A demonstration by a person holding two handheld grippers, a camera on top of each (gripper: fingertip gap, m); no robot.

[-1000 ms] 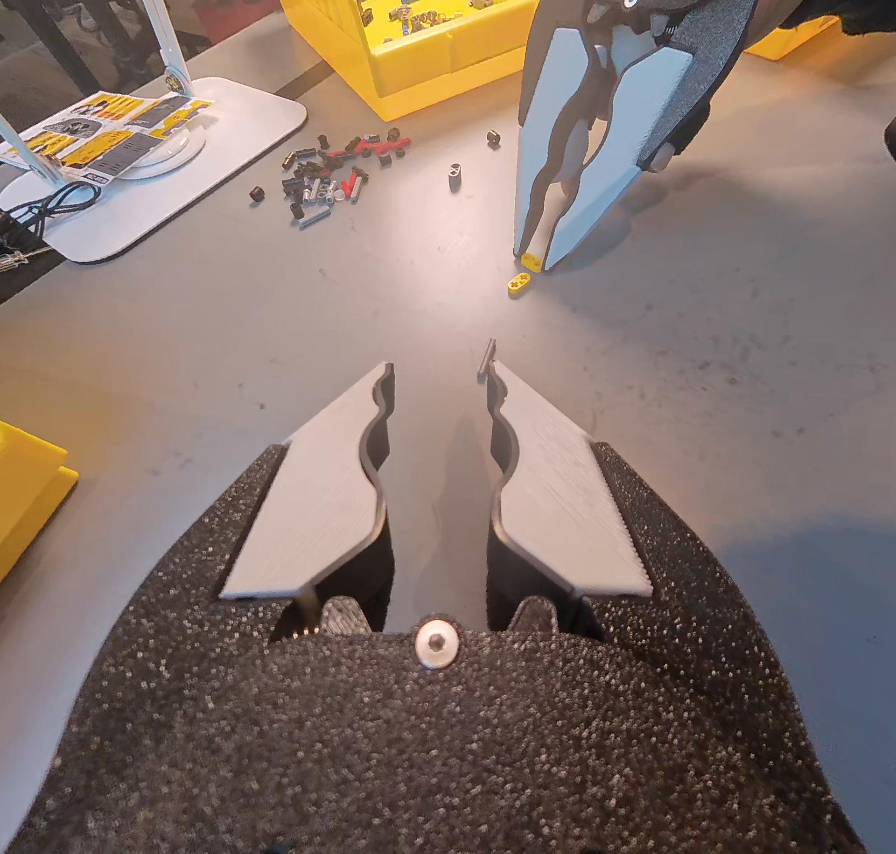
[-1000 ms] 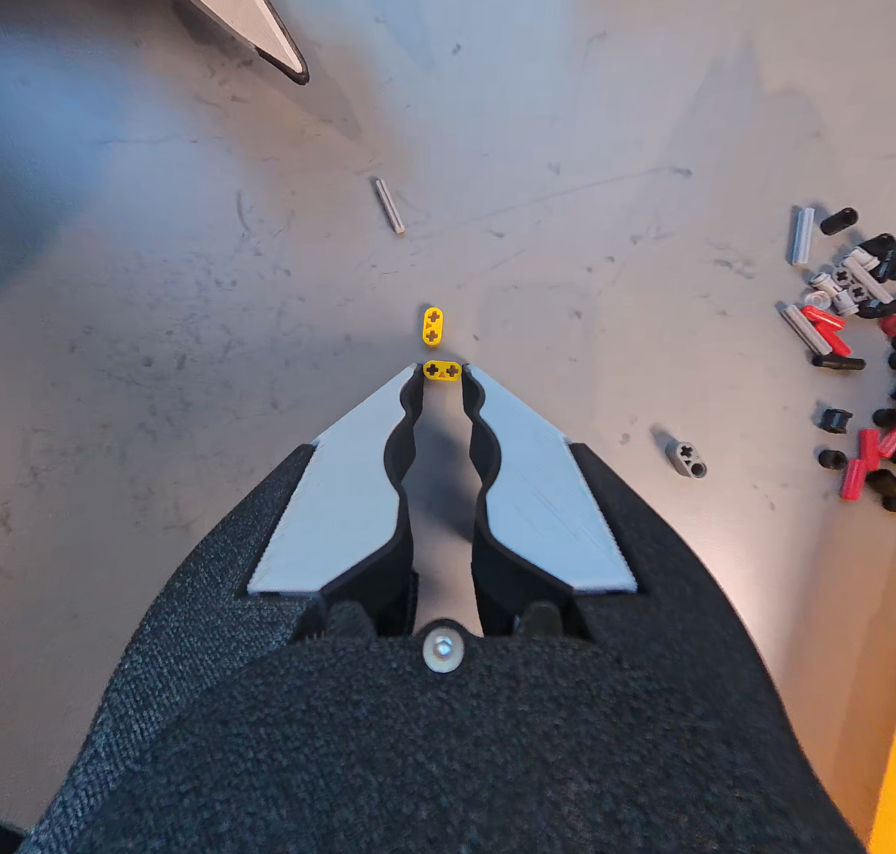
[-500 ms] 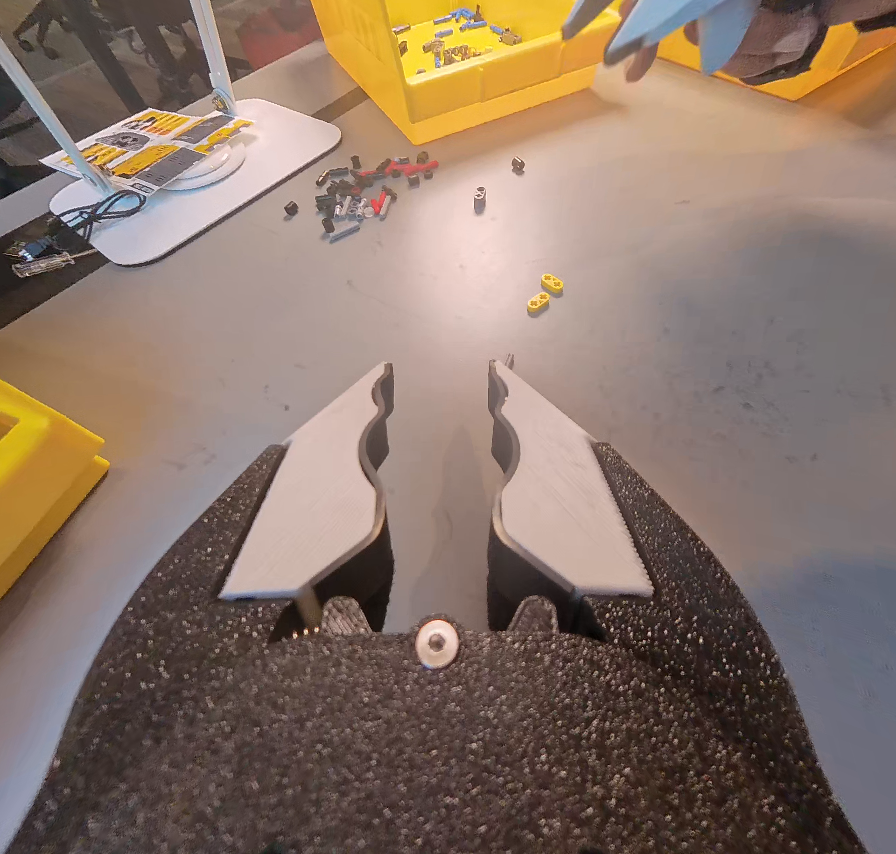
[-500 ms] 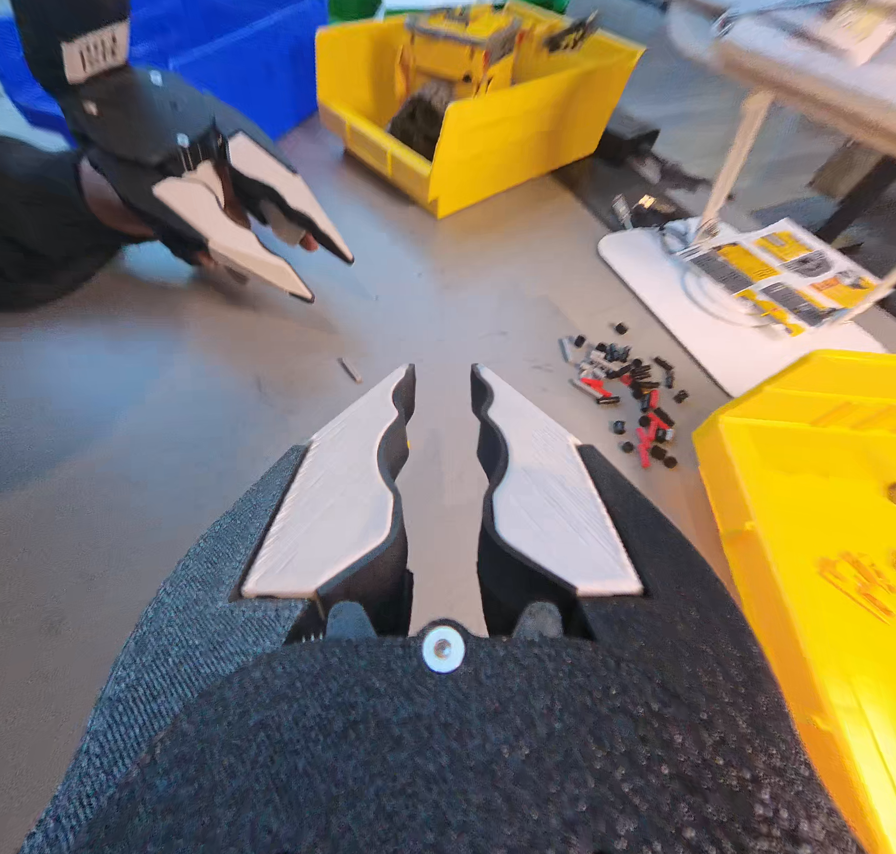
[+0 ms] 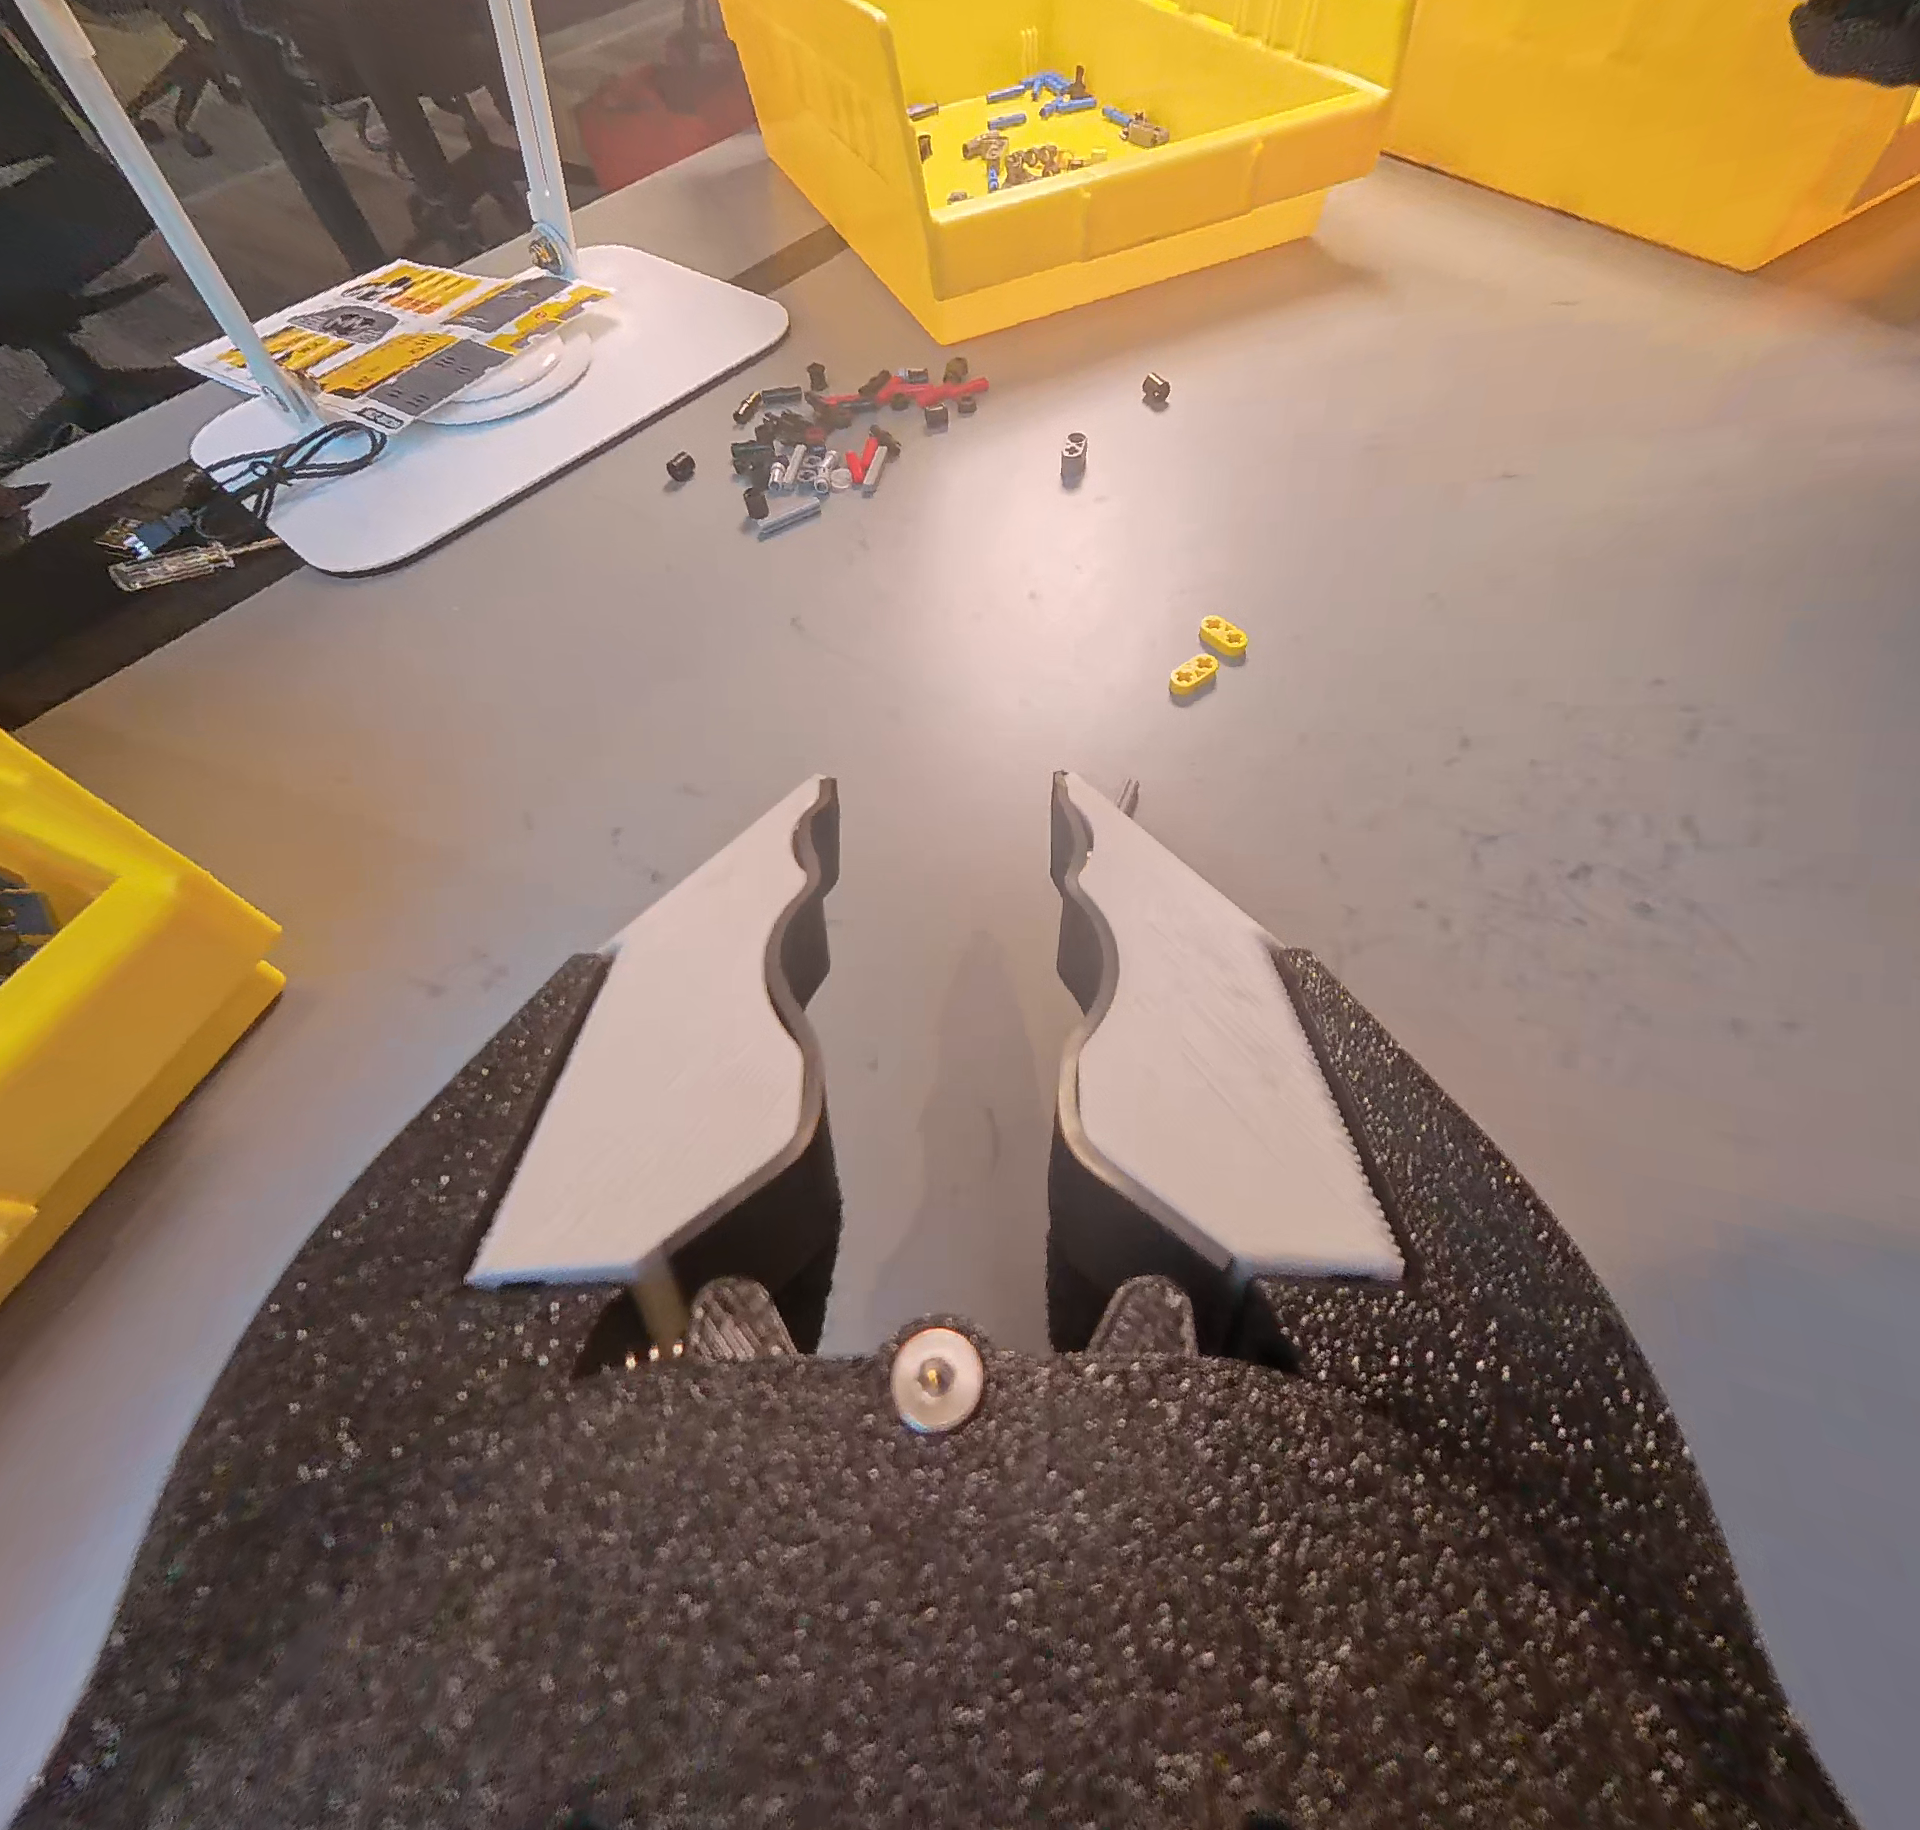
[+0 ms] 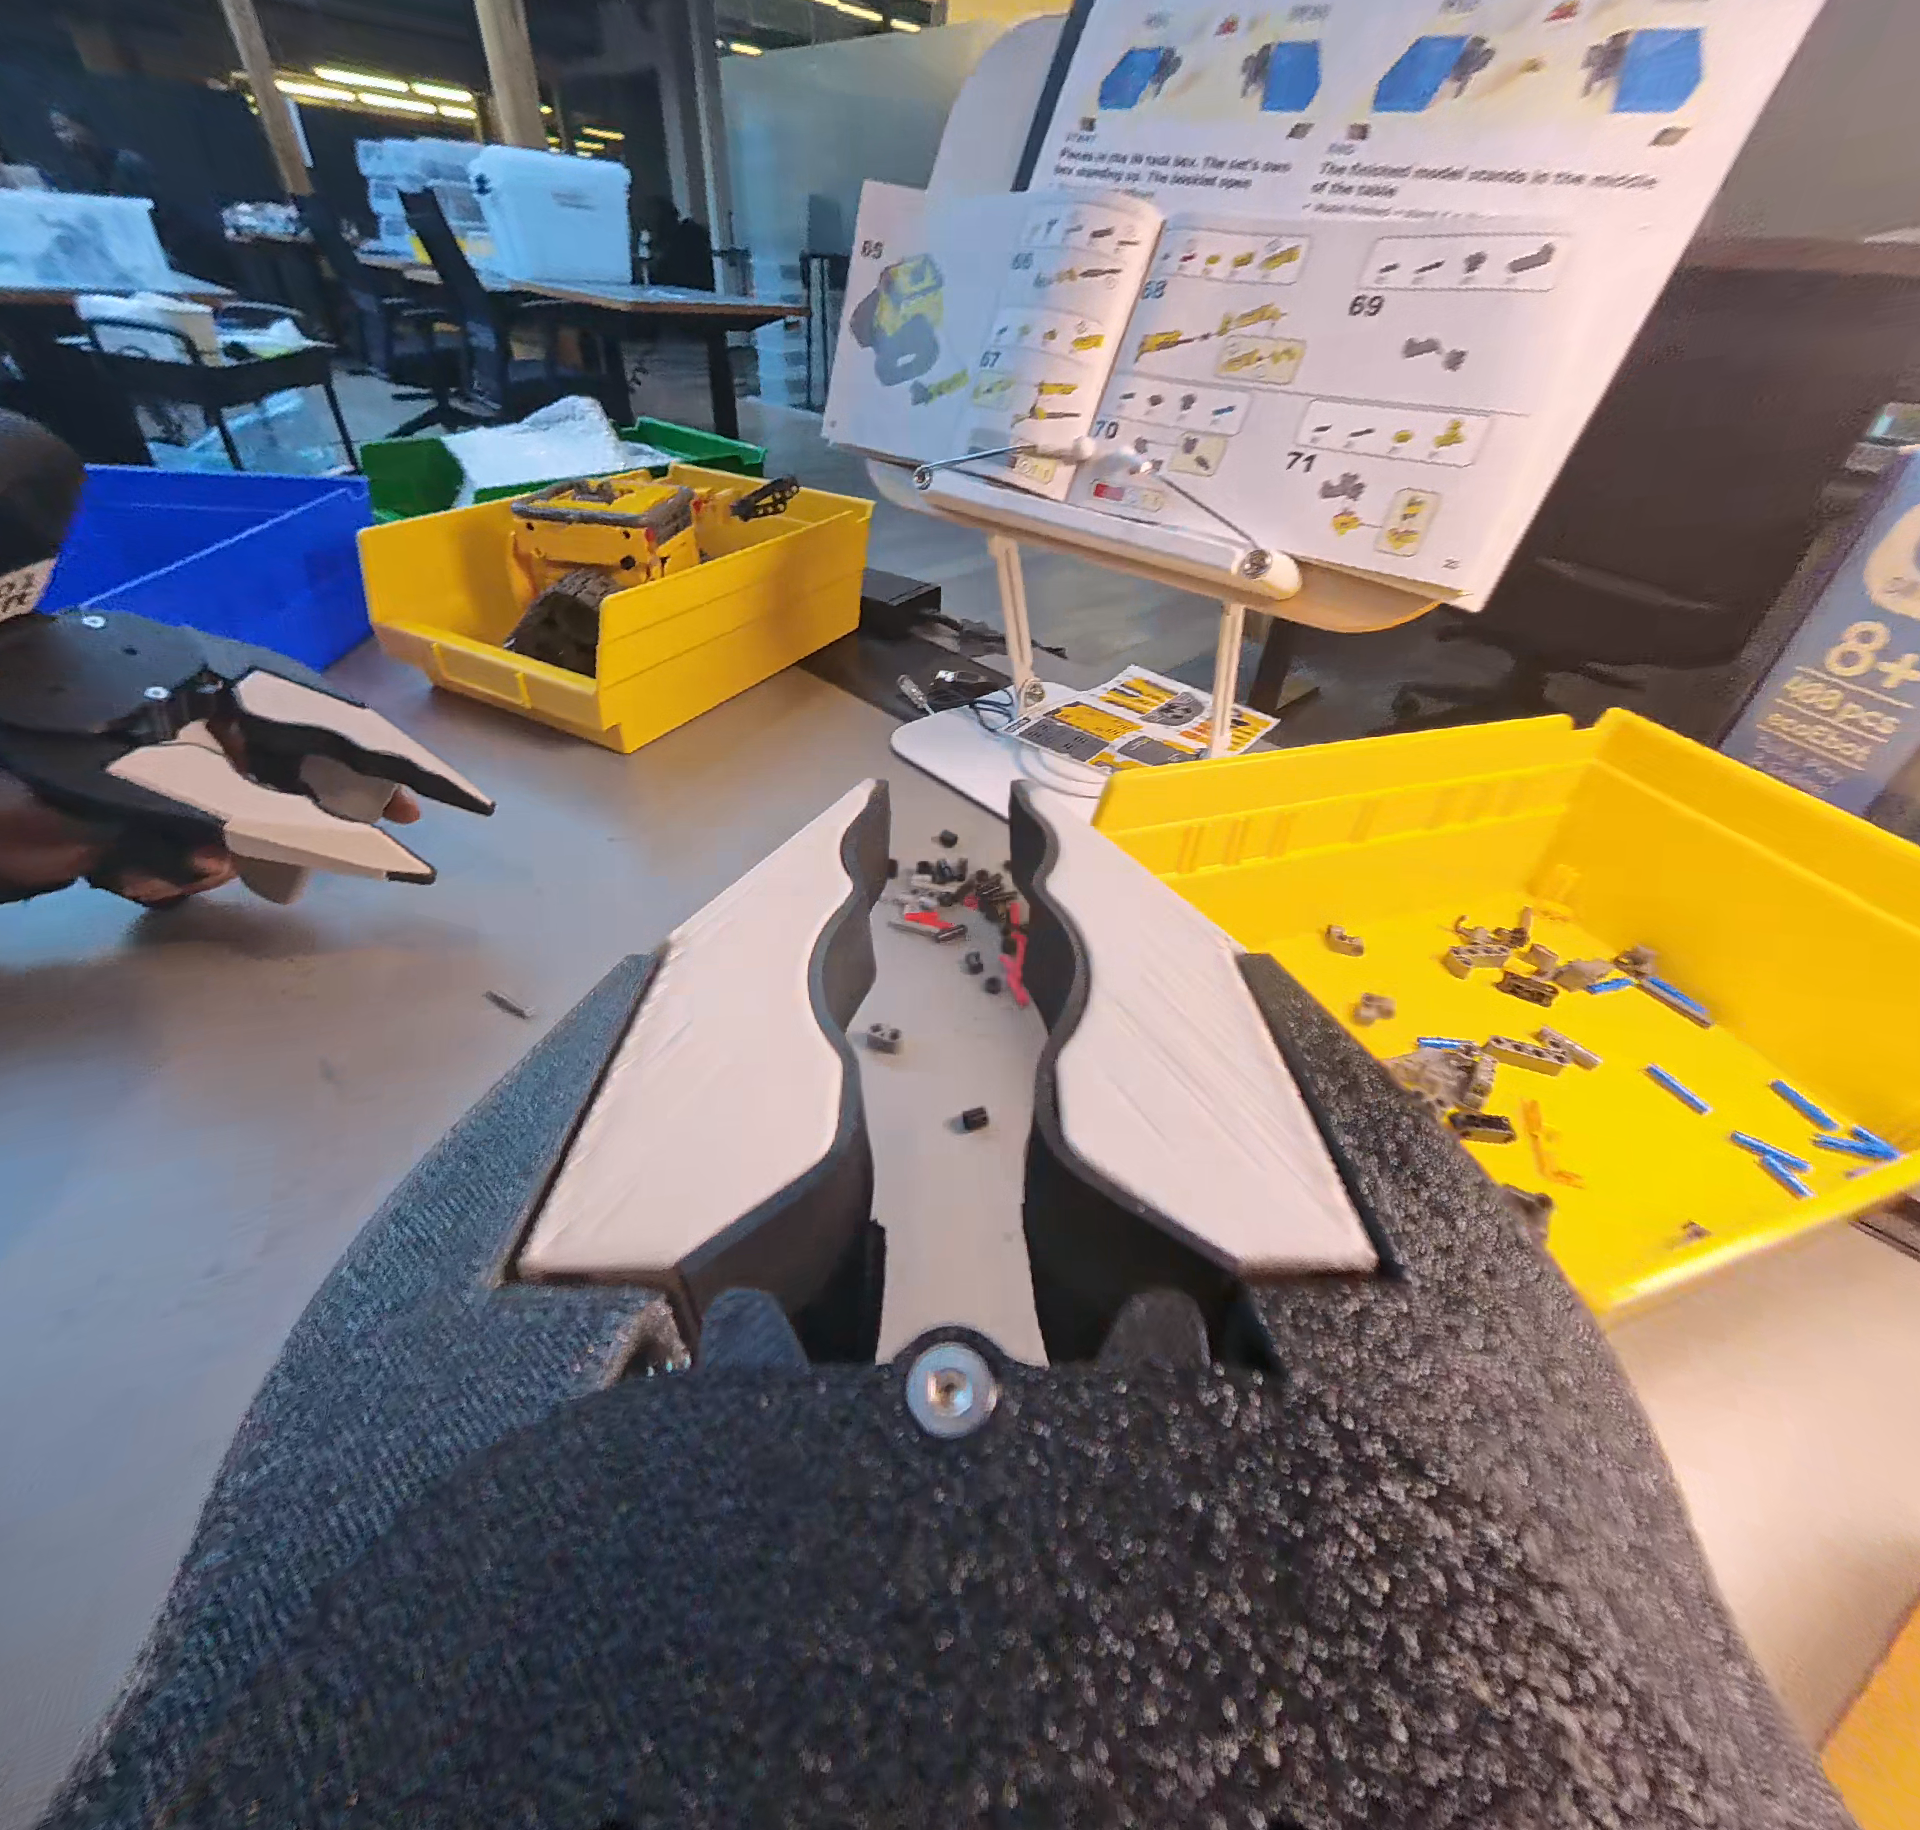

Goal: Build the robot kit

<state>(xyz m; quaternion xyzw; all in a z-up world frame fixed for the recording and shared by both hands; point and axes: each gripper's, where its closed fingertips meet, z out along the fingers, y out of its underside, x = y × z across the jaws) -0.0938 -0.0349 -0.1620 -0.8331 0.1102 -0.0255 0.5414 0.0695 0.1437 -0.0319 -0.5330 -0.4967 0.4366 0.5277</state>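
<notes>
Left gripper (image 5: 940, 793) hangs low over the grey table (image 5: 1507, 949), jaws apart and empty. Just beside its right fingertip a thin grey pin (image 5: 1127, 793) peeks out. Farther on lie two yellow links (image 5: 1208, 654) side by side, then a scatter of small parts (image 5: 831, 430) before a yellow bin (image 5: 1122, 211) at the far edge.

Right gripper (image 6: 948, 804) now, lifted above the table (image 6: 260, 1105), jaws parted, nothing held. Between its fingers the parts (image 6: 956, 913) show below. A yellow bin (image 6: 1558, 845) sits just right of it, an instruction booklet (image 6: 1195, 346) on a stand behind, and the left gripper (image 6: 416, 830) hovers at the left.
</notes>
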